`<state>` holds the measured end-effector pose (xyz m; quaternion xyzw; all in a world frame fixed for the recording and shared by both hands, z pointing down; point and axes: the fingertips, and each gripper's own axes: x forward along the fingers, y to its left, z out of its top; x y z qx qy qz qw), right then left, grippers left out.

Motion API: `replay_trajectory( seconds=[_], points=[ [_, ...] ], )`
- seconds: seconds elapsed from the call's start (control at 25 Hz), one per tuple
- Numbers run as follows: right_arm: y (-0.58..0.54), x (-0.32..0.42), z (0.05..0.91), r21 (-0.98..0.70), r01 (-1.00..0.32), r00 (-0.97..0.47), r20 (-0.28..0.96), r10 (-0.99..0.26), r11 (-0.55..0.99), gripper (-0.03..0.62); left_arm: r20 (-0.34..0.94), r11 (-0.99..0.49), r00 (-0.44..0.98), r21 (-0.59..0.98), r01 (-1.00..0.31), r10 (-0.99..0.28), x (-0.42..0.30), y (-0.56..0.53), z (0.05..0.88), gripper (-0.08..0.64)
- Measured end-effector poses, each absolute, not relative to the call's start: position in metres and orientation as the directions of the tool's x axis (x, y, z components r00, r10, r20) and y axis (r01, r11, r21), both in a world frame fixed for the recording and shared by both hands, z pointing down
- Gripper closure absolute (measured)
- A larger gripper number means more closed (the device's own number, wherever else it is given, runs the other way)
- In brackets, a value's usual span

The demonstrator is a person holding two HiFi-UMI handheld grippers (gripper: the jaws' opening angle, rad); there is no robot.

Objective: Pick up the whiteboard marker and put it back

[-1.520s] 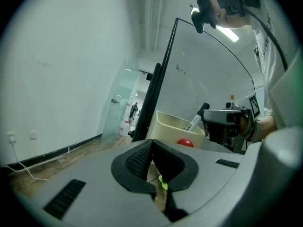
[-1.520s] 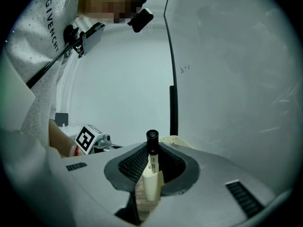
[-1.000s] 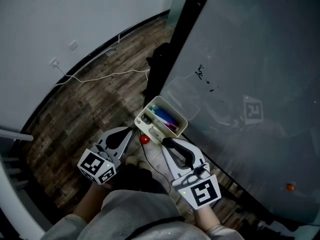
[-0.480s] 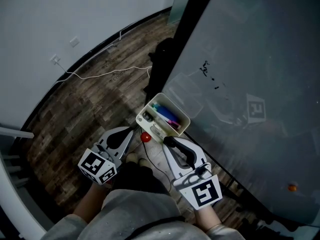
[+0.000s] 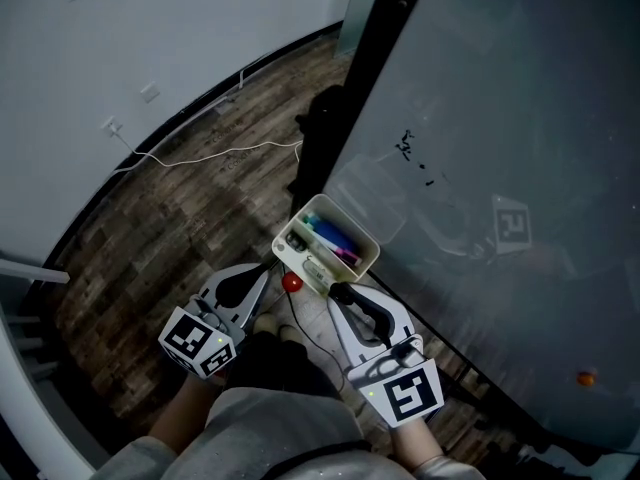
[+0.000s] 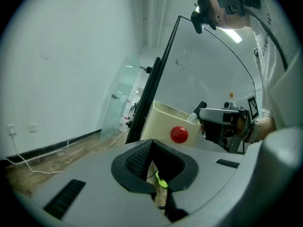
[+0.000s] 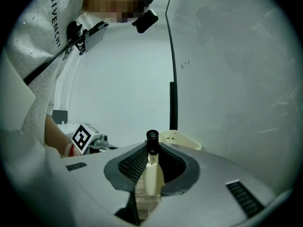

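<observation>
Whiteboard marker is sitting clenched between fingers of the right gripper, near the tray; return is pending. Left gripper is idling, fingers closed, empty.

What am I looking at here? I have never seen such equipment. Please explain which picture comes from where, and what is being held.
A person stands at a whiteboard with a tool in each hand. The head view looks down from a camera on the person's head. The other two views come from cameras riding on the tools. The right hand-held gripper is closed on a white marker with a black cap, near the cream tray at the board's edge, where coloured markers lie. The left hand-held gripper is shut and holds nothing.
</observation>
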<state>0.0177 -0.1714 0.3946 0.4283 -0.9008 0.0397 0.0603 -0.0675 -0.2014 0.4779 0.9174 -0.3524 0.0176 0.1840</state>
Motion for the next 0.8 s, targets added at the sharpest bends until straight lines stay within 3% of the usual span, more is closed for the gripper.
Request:
replay_trajectory(
  seconds=[0.8],
  points=[
    [-0.16,0.019,0.405,-0.013,-0.77,-0.632,0.16,-0.759,0.638,0.517,0.163,-0.678,0.746,0.325,-0.659,-0.646,-0.068,-0.193,0.481,0.545]
  ],
)
